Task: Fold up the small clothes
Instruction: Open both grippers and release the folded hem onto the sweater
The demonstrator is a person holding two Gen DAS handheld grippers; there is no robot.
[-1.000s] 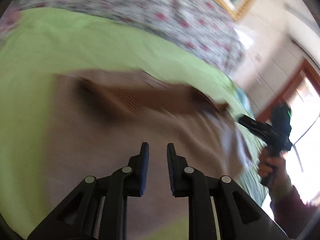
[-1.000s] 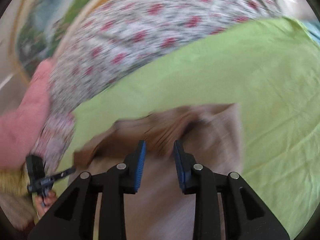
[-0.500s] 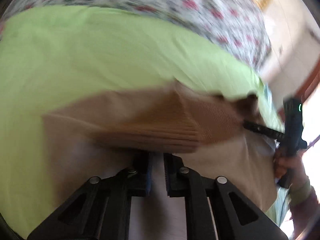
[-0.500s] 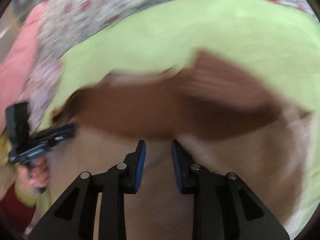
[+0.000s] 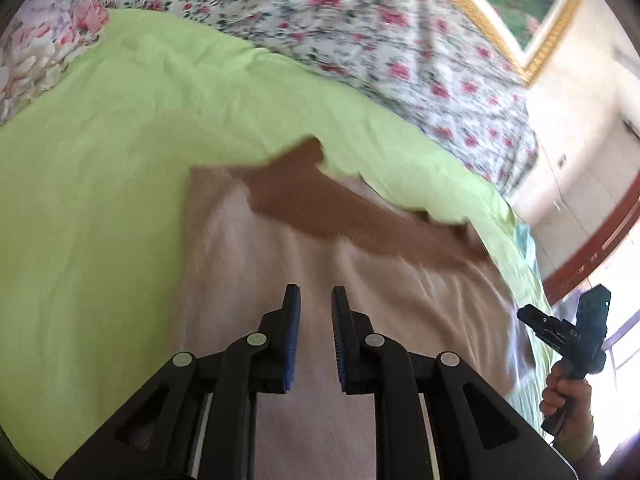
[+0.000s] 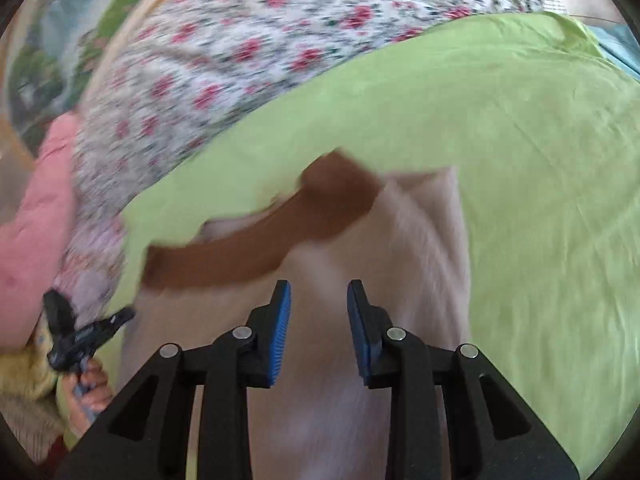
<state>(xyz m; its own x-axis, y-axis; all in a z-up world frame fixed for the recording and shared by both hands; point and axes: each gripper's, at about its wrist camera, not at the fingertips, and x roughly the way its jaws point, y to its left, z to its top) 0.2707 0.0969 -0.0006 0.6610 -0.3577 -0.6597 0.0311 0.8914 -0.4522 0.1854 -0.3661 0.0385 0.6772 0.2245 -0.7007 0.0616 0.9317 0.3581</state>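
Green sheet (image 5: 120, 152) covers the bed, and a flowery blanket (image 5: 360, 20) lies behind it. On the sheet lies a small beige top (image 5: 312, 272) with a brown band (image 5: 320, 204) across its far end, a bit blurry. The left gripper (image 5: 316, 304) and the right gripper (image 6: 318, 300) both hang over the top, each with its jaws a little apart and opening, and nothing sits between them.
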